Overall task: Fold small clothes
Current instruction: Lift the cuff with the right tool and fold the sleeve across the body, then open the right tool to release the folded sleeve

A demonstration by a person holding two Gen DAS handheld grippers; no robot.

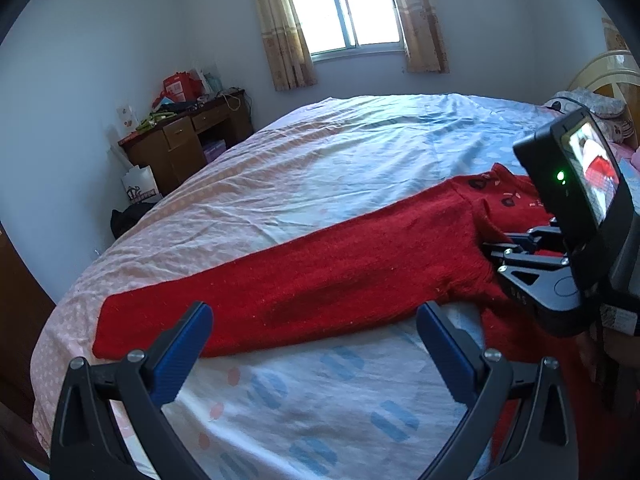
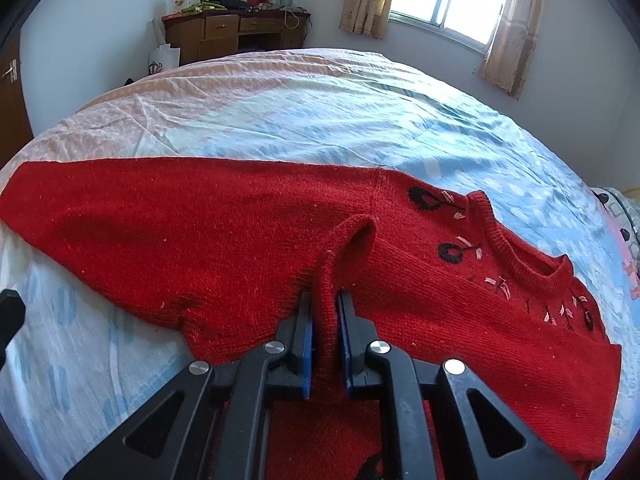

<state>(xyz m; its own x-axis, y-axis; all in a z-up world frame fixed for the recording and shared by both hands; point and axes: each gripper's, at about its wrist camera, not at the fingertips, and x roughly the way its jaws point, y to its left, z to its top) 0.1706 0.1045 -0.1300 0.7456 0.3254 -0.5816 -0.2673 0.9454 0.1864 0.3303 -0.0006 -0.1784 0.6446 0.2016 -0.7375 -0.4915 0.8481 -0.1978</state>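
Daylight from a curtained window [image 1: 344,12] falls across a bed [image 2: 304,112] spread with a pale pink and blue sheet, on which a red knitted sweater [image 2: 208,240] is laid out flat, one sleeve [image 1: 240,296] stretched toward the bed's near edge. A ridge of the knit, pulled up from the body near the armpit, is pinched between the fingers of the right gripper [image 2: 327,320], which are drawn nearly together on it. The left gripper [image 1: 314,342] is held over the sleeve with its fingers spread wide and nothing between them.

The sweater is judged to be soft, limp and fairly thick: light enough to be lifted by a pinch, yet likely to sag and stretch wherever it is unsupported. A slip is unlikely on the fuzzy knit. The cuff end of the sleeve, or possibly its mid-length, would be a sound place for the left fingers; whether the cuff lies fully flat cannot be told from the distorted view.
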